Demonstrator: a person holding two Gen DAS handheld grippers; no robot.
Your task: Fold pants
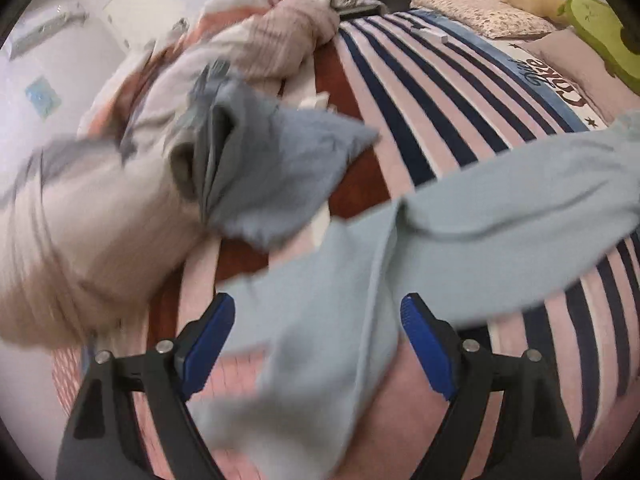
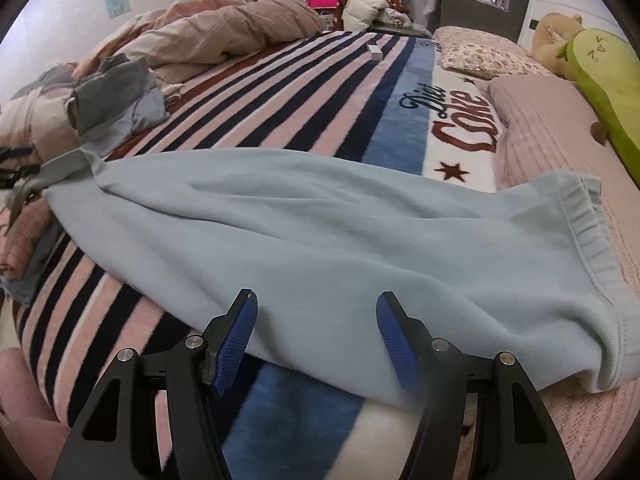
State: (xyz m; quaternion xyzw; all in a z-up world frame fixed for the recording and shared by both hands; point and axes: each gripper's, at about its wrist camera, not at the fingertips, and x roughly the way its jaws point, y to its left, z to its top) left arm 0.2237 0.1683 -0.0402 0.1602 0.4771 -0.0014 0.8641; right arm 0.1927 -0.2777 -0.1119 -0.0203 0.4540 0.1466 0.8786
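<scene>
Light blue pants [image 2: 320, 220] lie stretched across the striped blanket [image 2: 280, 92] on the bed, waistband [image 2: 592, 232] at the right, leg ends at the left. My right gripper [image 2: 316, 320] is open, its blue pads above the pants' near edge by the hip. In the left wrist view the pants [image 1: 460, 232] run from the right down between my fingers. My left gripper [image 1: 318, 320] is open, with the leg fabric lying between its pads. That view is motion-blurred.
A heap of grey and beige clothes [image 1: 224, 152] lies left of the pants; it also shows in the right wrist view [image 2: 116, 92]. A rumpled beige duvet [image 2: 224, 28] lies behind. Pillows [image 2: 480, 52] and a green plush [image 2: 604, 80] are at the right.
</scene>
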